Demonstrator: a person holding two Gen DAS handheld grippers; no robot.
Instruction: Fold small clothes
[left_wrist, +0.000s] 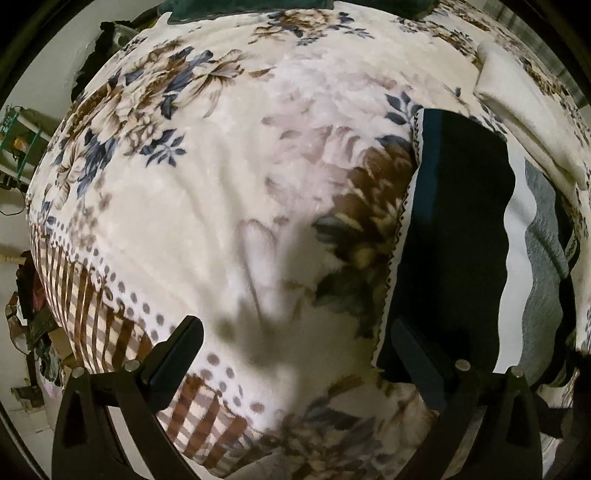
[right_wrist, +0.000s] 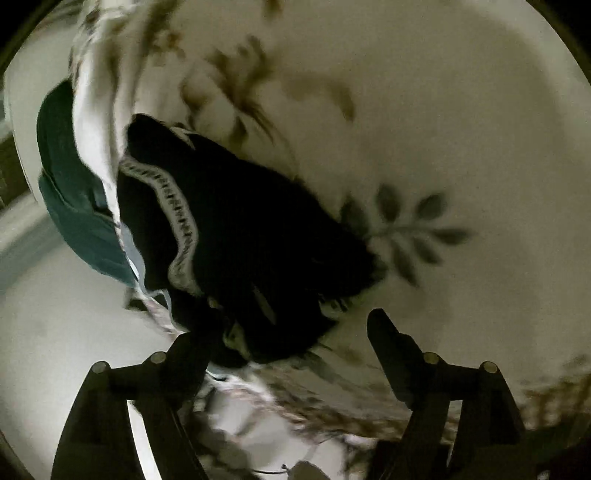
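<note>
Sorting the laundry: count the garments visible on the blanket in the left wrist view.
3, possibly more hidden: a dark garment at right, a white and grey garment beside it, a cream garment at upper right.

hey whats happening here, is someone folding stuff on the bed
Yes. A person holds a gripper in each hand over a floral blanket. Both the left gripper and the right gripper are open and hold nothing. A dark garment with pale trim lies on the blanket just ahead of the right gripper.

The right gripper (right_wrist: 291, 332) gapes wide over a dark folded garment (right_wrist: 240, 229) on a floral blanket (right_wrist: 443, 129).
</note>
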